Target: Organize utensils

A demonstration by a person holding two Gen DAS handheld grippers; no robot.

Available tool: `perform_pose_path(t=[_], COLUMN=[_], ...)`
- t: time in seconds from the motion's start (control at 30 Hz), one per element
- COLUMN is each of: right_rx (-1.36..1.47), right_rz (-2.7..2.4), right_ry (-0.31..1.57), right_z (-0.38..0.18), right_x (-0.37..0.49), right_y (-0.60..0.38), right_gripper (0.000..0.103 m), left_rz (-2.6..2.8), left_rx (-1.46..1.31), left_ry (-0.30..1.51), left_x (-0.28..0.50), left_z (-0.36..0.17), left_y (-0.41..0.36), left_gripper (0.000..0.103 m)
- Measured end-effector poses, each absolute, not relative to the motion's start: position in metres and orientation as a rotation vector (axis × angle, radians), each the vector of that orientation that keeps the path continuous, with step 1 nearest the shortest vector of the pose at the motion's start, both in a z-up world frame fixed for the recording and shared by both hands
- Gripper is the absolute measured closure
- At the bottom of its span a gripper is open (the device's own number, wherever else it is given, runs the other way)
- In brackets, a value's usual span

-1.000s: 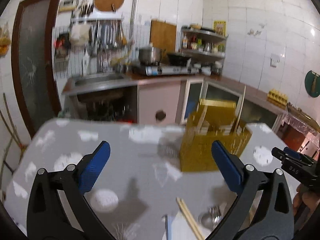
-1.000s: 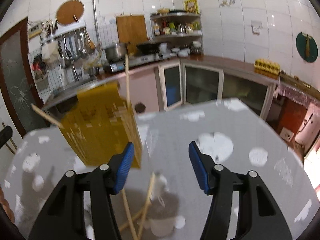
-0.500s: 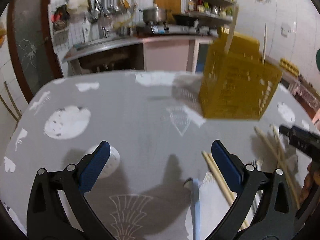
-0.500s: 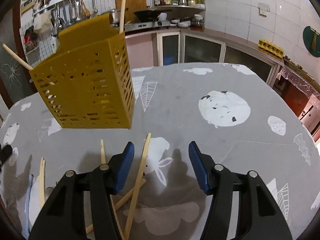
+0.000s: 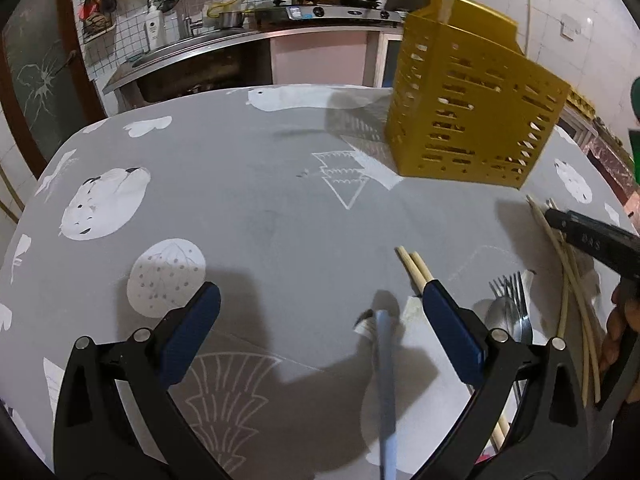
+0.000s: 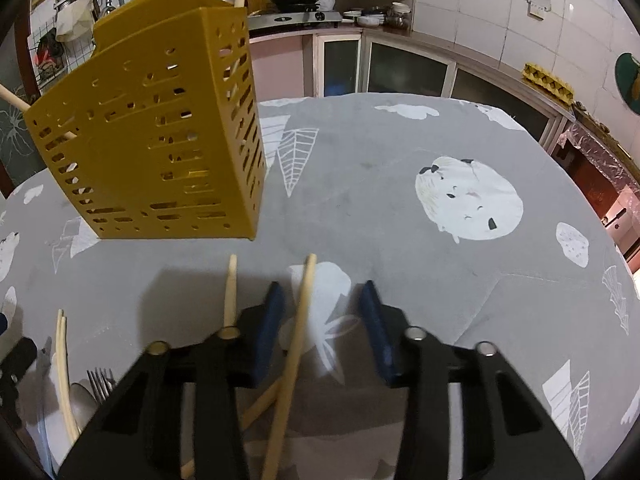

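A yellow slotted utensil holder (image 5: 472,108) stands on the grey table, with chopsticks sticking out of it; it also shows in the right wrist view (image 6: 156,140). My left gripper (image 5: 320,328) is open, low over the table, with a blue-handled utensil (image 5: 386,392) lying between its jaws. A pair of chopsticks (image 5: 414,270) passes under its right finger. A fork and spoon (image 5: 508,308) lie to the right. My right gripper (image 6: 320,324) is open around a chopstick (image 6: 296,344), apart from it. Another chopstick (image 6: 230,292) lies left of it.
Long pale chopsticks (image 5: 568,292) lie at the right beside the other gripper's body (image 5: 596,240). The grey patterned tablecloth (image 6: 440,152) covers a round table. A kitchen counter with sink (image 5: 192,56) and stove stands beyond the far edge.
Both grippers have tilted down and dropped closer to the table. The right gripper's jaws have narrowed and now straddle a chopstick. The blue-handled utensil now lies between the left jaws.
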State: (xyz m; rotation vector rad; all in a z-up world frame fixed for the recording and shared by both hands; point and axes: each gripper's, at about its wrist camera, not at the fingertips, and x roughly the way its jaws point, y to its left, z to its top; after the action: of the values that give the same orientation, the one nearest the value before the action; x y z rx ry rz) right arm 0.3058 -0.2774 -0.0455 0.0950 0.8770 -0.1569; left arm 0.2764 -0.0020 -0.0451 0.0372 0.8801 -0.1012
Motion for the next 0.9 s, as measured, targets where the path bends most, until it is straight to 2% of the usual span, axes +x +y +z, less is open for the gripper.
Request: perform_pose_path(t=[0.1,0.2,0.3,0.43,0.6,0.67,0.8,0.87,0.9], right_rx=[0.108,0.111,0.102,0.092,0.117,0.14,0.161,0.166,0.171], right_rz=[-0.145,-0.133,-0.132,-0.142,-0.144,-0.141,-0.124,-0.122,-0.121], right_ry=[0.87,0.875,0.883,0.891,0.892,0.88,0.865,0.854,0.849], right_z=[-0.045,-0.045,-0.043,-0.04,-0.043,-0.044,-0.044,-0.043,-0.043], right_x=[0.304,0.302,0.295,0.279,0.259,0.256,0.254,0.253,0.253], right_y=[-0.28,-0.283,-0.285,-0.288,-0.293,-0.295,-0.297,-0.298,-0.299], right_gripper=[0.094,0.094,0.095,0.096,0.096,0.096,0.096,0.096,0.096], left_rz=[-0.1,-0.108,-0.117,-0.15,-0.178,-0.178,-0.175,-0.166,-0.164], left_rx=[0.061,0.061,0.049,0.032,0.053,0.061,0.059,0.051,0.048], left_ry=[0.874,0.894,0.911,0.952,0.965,0.965,0.954,0.952,0.952], left_x=[0.274,0.273,0.273,0.272,0.267,0.266,0.27,0.271,0.272], left_z=[-0.046,-0.048,-0.05,-0.053,-0.054,-0.055,-0.055,-0.054,-0.054], left_y=[-0.006,-0.007,-0.006,-0.008,-0.016,-0.018,-0.017,-0.015,-0.014], left_gripper=[0.005,0.006,0.013,0.032,0.045,0.056,0.066,0.079,0.081])
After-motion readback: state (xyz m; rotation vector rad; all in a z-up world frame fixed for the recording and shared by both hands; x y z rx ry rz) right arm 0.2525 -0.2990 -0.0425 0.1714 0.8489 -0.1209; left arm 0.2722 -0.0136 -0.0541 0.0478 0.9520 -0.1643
